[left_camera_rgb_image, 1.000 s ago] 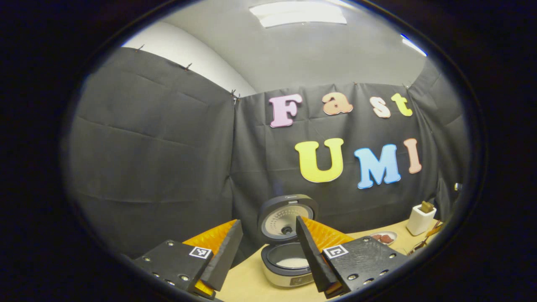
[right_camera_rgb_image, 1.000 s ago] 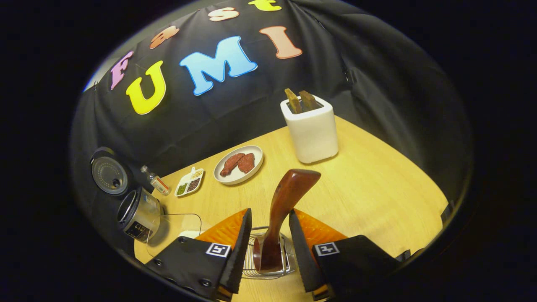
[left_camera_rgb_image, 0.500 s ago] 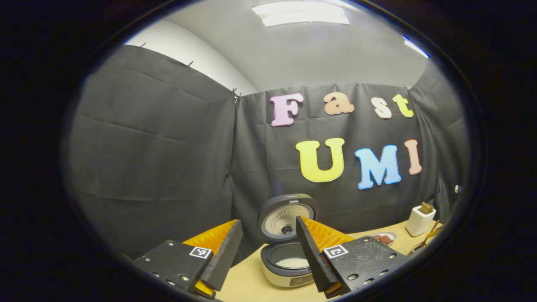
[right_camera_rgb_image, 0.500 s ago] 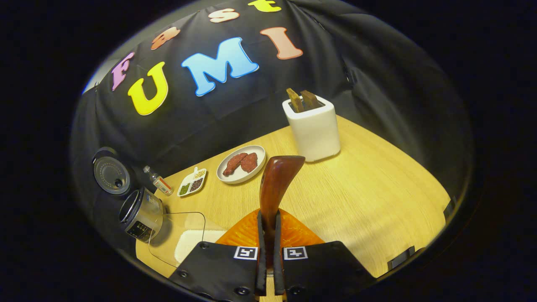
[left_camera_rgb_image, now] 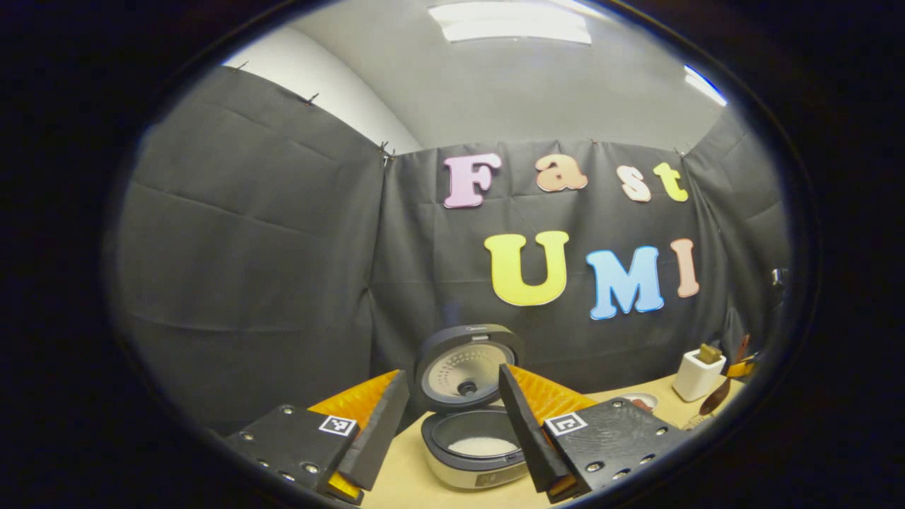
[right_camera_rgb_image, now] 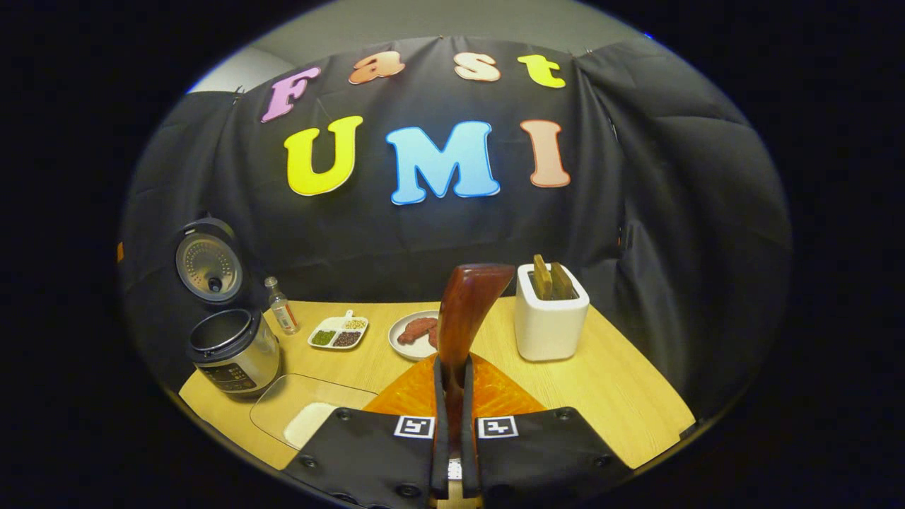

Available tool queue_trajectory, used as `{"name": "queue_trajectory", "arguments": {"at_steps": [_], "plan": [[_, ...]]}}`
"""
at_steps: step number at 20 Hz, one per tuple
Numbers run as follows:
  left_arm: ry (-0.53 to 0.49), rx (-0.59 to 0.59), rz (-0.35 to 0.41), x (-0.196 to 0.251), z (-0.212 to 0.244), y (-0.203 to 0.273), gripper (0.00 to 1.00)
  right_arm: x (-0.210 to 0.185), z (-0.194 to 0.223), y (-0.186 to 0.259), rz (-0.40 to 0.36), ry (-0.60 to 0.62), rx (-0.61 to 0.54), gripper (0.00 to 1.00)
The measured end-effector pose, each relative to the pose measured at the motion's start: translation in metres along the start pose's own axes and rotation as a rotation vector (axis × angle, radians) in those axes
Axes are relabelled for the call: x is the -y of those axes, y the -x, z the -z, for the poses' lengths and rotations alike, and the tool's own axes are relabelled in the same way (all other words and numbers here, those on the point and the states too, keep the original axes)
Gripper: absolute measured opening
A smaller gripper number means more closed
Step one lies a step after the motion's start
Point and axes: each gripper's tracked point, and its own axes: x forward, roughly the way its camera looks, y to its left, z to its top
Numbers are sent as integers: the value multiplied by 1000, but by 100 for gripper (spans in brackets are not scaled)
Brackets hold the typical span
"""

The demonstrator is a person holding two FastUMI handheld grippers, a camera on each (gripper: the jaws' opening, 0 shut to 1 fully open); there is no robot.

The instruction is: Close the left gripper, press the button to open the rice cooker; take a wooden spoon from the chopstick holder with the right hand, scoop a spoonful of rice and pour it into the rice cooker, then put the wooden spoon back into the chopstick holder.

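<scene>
Wooden spoon (right_camera_rgb_image: 463, 318) stood upright, clamped between both fingers of the right gripper (right_camera_rgb_image: 452, 431), raised over the table (right_camera_rgb_image: 622, 396). Rice cooker (right_camera_rgb_image: 233, 350) sat far left of the spoon, lid up. Left gripper (left_camera_rgb_image: 452, 424) hung wide apart, holding nothing, before the cooker.

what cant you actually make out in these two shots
- Wooden spoon bowl: right gripper view, hidden below the right gripper.
- Rice cooker front panel: left gripper view, partly behind a left gripper finger.
- Small bottle label: right gripper view, too small.
- Clear rice tray: near end cut off by the right gripper.
</scene>
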Motion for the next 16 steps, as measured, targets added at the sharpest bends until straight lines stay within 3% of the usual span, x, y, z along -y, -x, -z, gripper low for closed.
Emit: {"name": "queue_trajectory", "arguments": {"at_steps": [7, 13, 15, 16], "plan": [[19, -16, 32, -9, 14, -20, 80, -66, -24, 6, -69, 73, 110, 8], [27, -33, 43, -24, 27, -36, 80, -127, 2, -4, -132, 201, 97, 5], [26, -36, 42, -29, 29, -40, 81, -138, 16, -11, -137, 271, 93, 8], [25, -41, 42, -32, 33, -43, 81, -143, 25, -15, -135, 306, 89, 5]]}}
